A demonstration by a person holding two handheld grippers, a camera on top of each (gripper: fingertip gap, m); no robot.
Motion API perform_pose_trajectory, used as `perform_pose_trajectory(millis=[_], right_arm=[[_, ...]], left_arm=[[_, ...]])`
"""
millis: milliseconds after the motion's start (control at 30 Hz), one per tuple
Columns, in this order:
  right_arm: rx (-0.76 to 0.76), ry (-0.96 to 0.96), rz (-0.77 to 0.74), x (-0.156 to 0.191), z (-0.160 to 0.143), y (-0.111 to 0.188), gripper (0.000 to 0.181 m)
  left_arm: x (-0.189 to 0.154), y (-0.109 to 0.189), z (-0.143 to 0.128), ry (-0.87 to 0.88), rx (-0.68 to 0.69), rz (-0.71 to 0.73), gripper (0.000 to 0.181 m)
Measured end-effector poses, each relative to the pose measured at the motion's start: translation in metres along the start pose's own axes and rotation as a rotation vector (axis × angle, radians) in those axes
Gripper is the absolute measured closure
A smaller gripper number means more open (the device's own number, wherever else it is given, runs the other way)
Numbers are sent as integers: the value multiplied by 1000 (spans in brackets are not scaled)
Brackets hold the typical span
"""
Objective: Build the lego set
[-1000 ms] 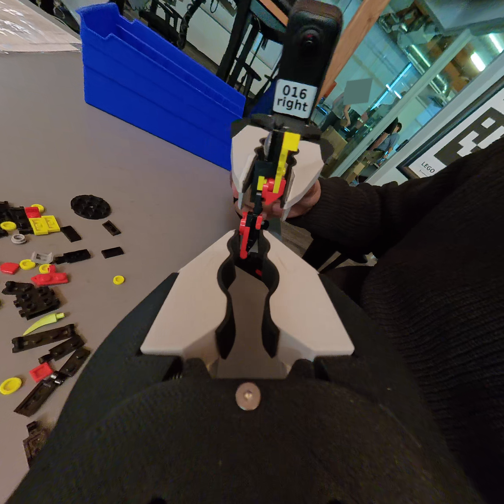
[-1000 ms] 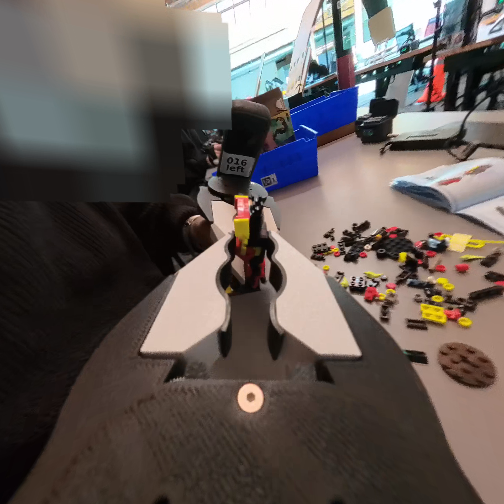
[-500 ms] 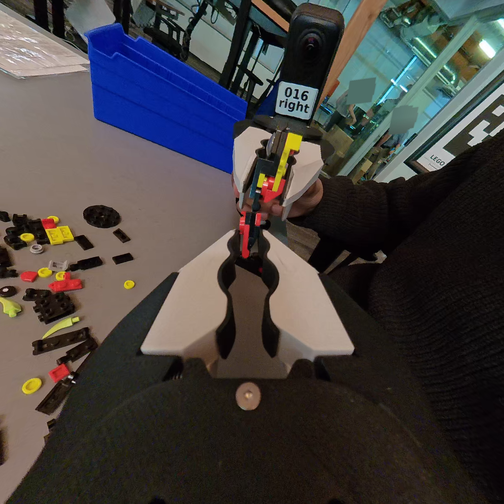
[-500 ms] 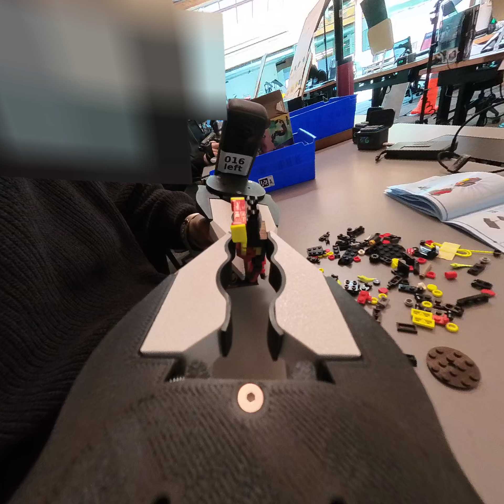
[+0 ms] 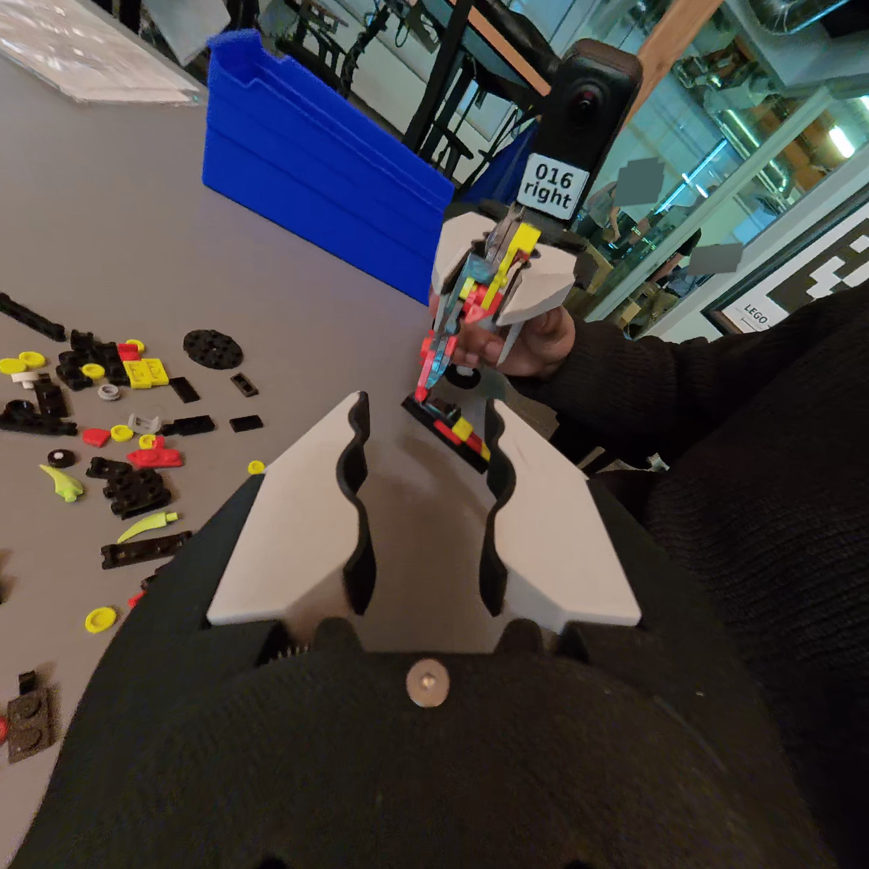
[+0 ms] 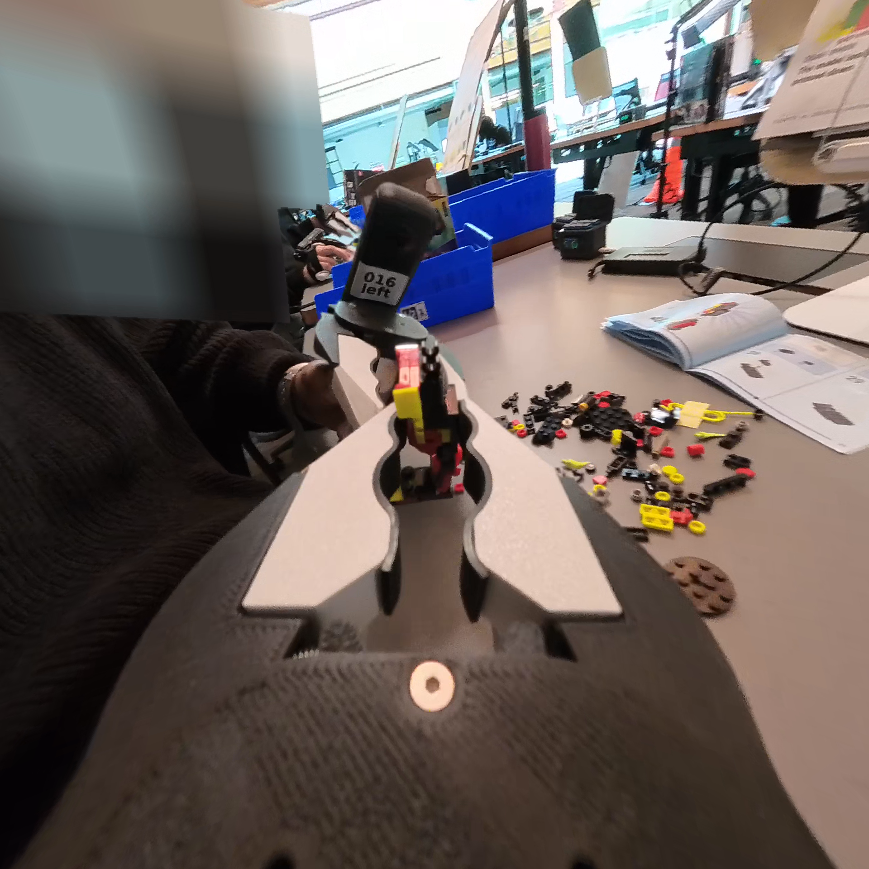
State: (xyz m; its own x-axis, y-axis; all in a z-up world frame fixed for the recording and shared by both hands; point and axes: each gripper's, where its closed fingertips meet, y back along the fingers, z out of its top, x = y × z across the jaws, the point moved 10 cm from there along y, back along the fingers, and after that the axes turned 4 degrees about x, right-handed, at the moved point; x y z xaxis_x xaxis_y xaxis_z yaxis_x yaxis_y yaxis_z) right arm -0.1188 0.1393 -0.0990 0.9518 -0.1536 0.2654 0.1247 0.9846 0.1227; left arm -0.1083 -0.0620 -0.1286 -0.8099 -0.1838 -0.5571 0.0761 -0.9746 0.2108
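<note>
A person building a lego set holds the half-built model (image 5: 475,296) in the air just off the near end of a blue bin (image 5: 319,188), on the side of the bin toward the person's body. The right gripper (image 6: 425,409) is clamped on the model's thicker end. The model's long axis runs straight out past the fingertips, with a narrow red tip slanting down and away from the bin toward the left gripper (image 5: 426,399).

The left gripper faces it nose to nose with its fingers spread wide and nothing clamped between them. A short black, red and yellow strip (image 5: 446,430) sits in that gap, hard against the inner face of one finger, with its far end meeting the model's red tip. The left wrist view does not settle whether the strip is already joined to the model or only touching it.

The loose pieces (image 5: 136,371) lie scattered on the grey table (image 5: 141,211) in front of the bin, well apart from both grippers.

The next move likely turns on this head-on alignment. The left gripper is the nearer to the strip, and it would have to close across the strip's width while the right steadies the model along its length.
</note>
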Motion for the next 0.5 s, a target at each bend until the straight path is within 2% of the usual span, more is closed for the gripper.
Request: perform_pose_trajectory(millis=[133,233,400,500], right_arm=[[24,25,-67,-6,0,6,163],[110,55,-159,-12,-6,8,163],[305,2,-379,-28,-23,8,162],[348,-58,-467,-29,-31,5,162]], left_arm=[[9,0,-2,76,12,46,140],[19,0,-7,136,58,93,141],[28,-3,-14,204,131,121,141],[29,-6,-18,188,182,146,142]])
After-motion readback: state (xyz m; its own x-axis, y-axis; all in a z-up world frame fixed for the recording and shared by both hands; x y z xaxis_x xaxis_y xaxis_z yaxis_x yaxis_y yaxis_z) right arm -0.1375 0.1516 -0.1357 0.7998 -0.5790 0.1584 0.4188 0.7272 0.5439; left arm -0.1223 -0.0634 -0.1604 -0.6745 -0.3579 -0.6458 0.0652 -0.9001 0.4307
